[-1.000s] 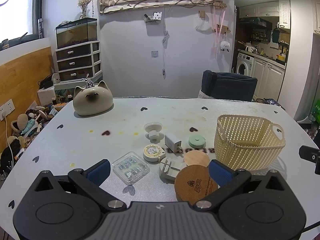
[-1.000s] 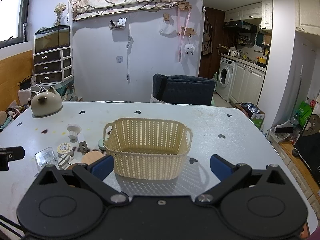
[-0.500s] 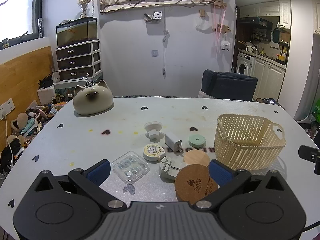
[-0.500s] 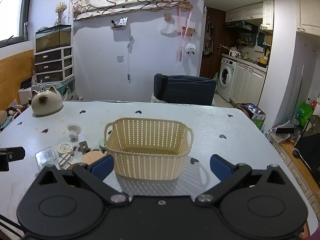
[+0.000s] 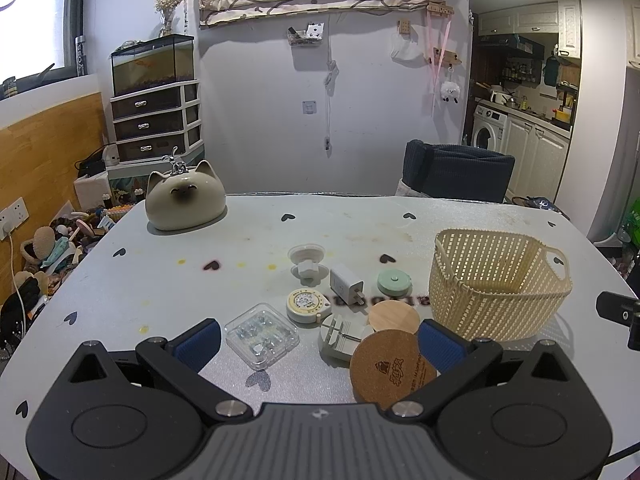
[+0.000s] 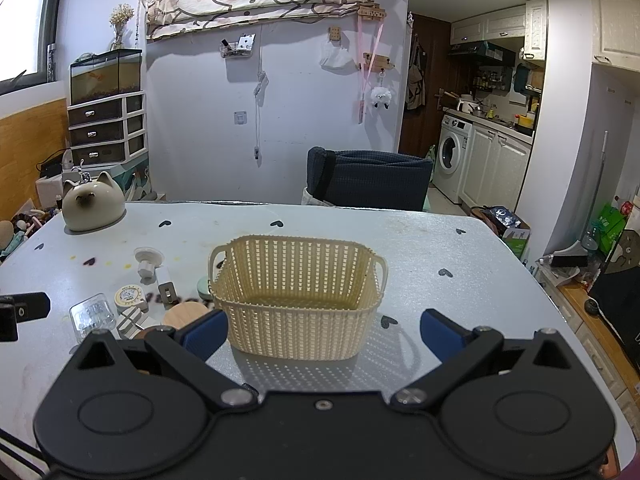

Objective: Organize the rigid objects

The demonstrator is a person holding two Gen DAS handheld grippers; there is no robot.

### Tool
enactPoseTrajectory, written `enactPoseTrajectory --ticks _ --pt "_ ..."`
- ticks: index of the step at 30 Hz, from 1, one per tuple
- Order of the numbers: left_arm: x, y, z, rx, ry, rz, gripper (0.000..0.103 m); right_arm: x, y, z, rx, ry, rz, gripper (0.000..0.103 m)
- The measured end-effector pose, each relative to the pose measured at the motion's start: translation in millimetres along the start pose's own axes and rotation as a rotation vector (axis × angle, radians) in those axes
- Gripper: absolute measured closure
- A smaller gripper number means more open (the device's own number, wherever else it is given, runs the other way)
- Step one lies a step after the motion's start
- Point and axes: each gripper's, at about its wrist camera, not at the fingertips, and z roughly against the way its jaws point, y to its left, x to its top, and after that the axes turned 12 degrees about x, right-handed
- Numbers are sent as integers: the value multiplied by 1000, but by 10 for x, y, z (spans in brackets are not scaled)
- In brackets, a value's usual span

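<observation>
A cream woven basket [image 5: 498, 286] [image 6: 298, 300] stands empty on the white table, right of a cluster of small items. In the left wrist view I see a clear plastic case [image 5: 262, 335], a round tape measure [image 5: 306, 305], a white charger plug [image 5: 346, 283], a green round disc [image 5: 394, 282], a white suction hook [image 5: 306, 260], a grey cable winder [image 5: 340, 337], a light wooden coaster [image 5: 394, 316] and a cork coaster [image 5: 390, 368]. My left gripper [image 5: 318, 346] is open just before the case and cork coaster. My right gripper [image 6: 323, 330] is open in front of the basket.
A cat-shaped ceramic jar [image 5: 184, 199] sits at the table's far left. A dark chair [image 6: 370, 179] stands behind the far edge. Clutter lies on the floor at the left [image 5: 48, 240]; kitchen cabinets and a washing machine [image 6: 454, 152] are at the right.
</observation>
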Motion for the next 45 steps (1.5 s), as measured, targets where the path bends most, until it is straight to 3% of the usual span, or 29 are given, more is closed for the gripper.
enactPoseTrajectory --ticks 25,36,41,45 --pt "59 -76 -102 -12 1 -15 0 -14 17 -140 4 1 1 0" --pt "181 -212 -282 -38 -7 -50 0 207 -305 -298 -19 -29 -29 0" --pt "229 -328 -424 -72 -5 -106 0 339 -447 -439 -45 -32 -37 0" --pt "212 -459 -596 -145 21 -185 0 432 -551 -595 -50 -8 -43 0"
